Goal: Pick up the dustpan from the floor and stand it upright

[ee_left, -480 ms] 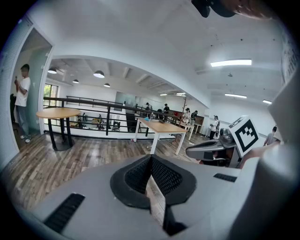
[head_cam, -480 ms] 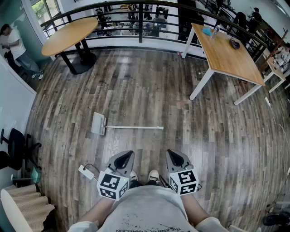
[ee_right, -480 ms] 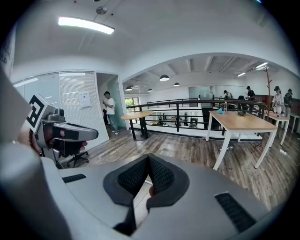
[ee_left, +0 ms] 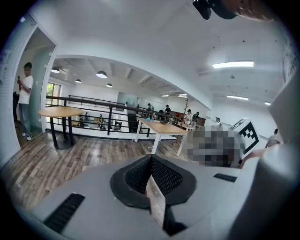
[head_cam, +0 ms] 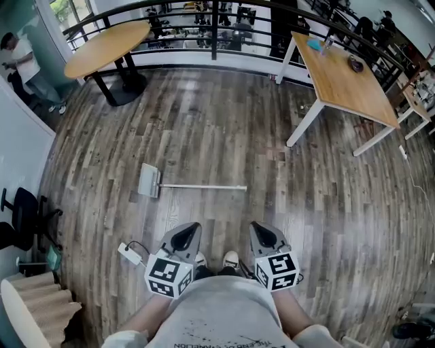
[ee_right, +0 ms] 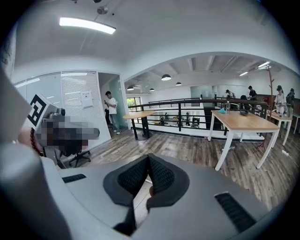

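Note:
The dustpan (head_cam: pixel 149 181) lies flat on the wooden floor, its grey pan at the left and its long thin handle (head_cam: pixel 204 187) running to the right. It is well ahead of both grippers. My left gripper (head_cam: pixel 188 234) is held close to my body, shut and with nothing in it. My right gripper (head_cam: pixel 262 233) is beside it, also shut and holding nothing. In the left gripper view the jaws (ee_left: pixel 151 159) meet at their tips. The right gripper view shows its tips (ee_right: pixel 148 158) touching too. The dustpan appears in neither gripper view.
A round wooden table (head_cam: pixel 105 47) stands at the far left and a rectangular table (head_cam: pixel 343 78) at the far right, before a black railing (head_cam: pixel 211 17). A white power adapter (head_cam: pixel 129 255) lies on the floor at my left. An office chair (head_cam: pixel 20 214) and a person (head_cam: pixel 20 64) are at the left edge.
The head view has shifted very slightly, so the dustpan sits a little higher in the picture. Both grippers stay where they were, still shut.

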A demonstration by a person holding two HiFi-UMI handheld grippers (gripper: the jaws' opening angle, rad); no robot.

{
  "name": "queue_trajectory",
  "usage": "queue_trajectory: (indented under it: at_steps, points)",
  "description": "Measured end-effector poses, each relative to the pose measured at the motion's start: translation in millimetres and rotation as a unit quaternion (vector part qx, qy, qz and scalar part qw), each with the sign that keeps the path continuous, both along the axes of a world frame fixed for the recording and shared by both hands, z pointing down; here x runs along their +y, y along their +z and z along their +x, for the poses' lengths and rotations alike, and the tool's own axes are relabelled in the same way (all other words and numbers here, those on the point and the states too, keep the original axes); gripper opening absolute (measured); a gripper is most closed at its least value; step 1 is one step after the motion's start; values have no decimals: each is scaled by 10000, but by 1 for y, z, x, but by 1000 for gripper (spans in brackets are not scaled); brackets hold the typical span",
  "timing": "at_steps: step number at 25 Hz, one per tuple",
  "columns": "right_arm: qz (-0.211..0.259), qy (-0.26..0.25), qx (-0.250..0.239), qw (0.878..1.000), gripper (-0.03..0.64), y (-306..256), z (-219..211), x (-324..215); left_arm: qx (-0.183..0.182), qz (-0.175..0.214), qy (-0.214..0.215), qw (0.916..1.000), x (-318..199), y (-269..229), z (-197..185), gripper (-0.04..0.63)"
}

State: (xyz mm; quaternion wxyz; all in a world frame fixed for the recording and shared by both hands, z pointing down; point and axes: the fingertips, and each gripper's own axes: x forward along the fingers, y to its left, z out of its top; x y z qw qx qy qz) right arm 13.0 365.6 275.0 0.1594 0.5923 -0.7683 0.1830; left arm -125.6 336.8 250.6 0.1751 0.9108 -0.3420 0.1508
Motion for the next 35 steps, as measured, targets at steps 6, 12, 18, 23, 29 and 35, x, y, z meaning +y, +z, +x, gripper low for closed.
queue_trajectory:
  at_steps: [6,12,18,23,29,35]
  points:
    - [88,183,-43,9998,26,-2,-2,-1,28,-18,-20,10000,-2,-1,-10,23]
    - [164,376,109,9991,26,-7,-11,-1,67,-70,5,10000,-4,1,-32,23]
    - [236,622,160,9977,26,-11,-27,-8,149,-49,164,9997,-14,0,-54,23]
    - [206,737,208,9968,26,-8,-27,-16,189,-97,252,9995,-26,4,-55,23]
    - [156,786,164,9966,26,1,-3,-49,158,-167,251,9994,-59,12,-39,23]
    - [98,719,71,9973,26,15,45,-117,80,-216,127,9997,-122,21,2,23]
